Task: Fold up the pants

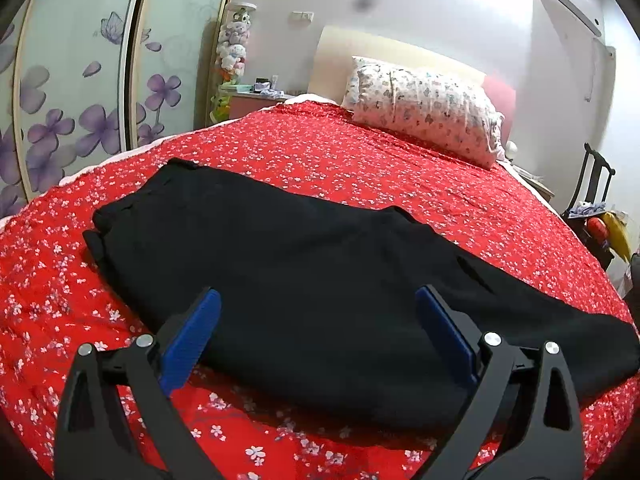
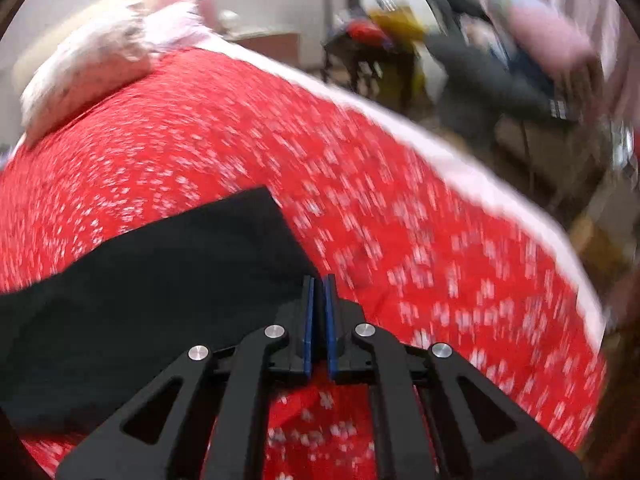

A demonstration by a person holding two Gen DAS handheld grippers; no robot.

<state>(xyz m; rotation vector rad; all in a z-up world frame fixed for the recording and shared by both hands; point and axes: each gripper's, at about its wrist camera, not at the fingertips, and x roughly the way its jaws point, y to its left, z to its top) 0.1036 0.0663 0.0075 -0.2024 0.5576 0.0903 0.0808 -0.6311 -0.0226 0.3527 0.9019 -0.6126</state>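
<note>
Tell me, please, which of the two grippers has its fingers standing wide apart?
The left gripper: its blue fingers stand wide apart above the black pants, holding nothing. The right gripper has its fingers pressed together at the pants' edge.

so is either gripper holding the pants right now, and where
The right gripper is shut at the edge of the pants near a corner; whether cloth is pinched cannot be told. The left gripper is open over the pants, holding nothing.

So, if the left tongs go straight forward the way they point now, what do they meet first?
Most likely the black pants. The left tongs are open, tilted down over the near edge of the pants, which lie on the red bedspread. Depth is unclear, but nothing else shows in that line.
</note>
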